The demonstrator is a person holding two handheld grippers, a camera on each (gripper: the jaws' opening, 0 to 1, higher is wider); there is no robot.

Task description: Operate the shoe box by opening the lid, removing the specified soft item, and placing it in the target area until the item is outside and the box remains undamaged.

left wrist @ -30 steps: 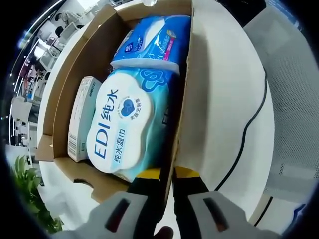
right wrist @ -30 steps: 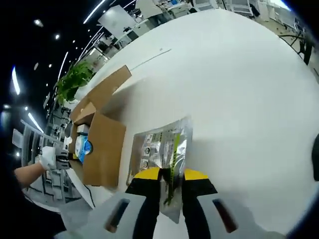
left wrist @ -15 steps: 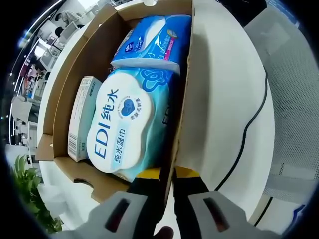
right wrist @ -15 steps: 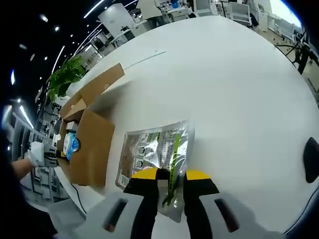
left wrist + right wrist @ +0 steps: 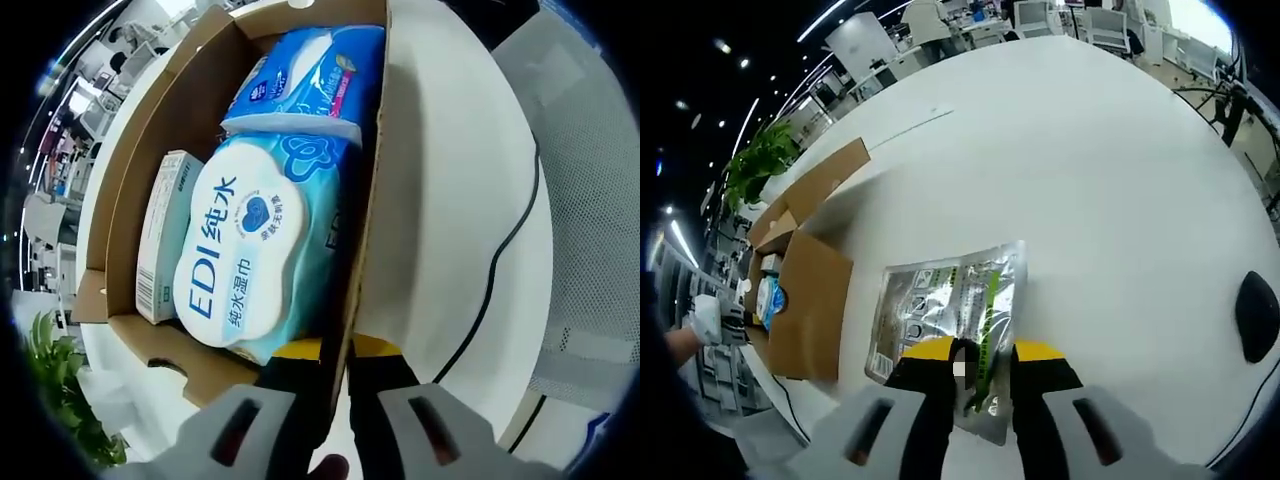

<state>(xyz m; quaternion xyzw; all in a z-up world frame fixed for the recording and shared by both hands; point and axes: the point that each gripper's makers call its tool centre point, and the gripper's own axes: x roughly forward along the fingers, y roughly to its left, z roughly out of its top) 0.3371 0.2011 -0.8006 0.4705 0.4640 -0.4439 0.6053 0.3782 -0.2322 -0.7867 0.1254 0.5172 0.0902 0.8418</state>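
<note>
One silver pouch flat on white table, near edge pinched between right gripper jaws at 6 o'clock. Open box well off at 9 o'clock. Left gripper jaws clamped on box wall. Inside box: wipes pack, blue pack at 12 o'clock, small carton at 9 o'clock. Black cable on table at 3 o'clock.

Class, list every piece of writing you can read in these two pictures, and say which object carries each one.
"EDI 纯水" and "纯水湿巾": lid of the wet wipes pack in the shoe box.
Blue tissue pack: print blurred.
Small white carton: print too small.
Silver pouch in the right tongs: print unreadable.
</note>
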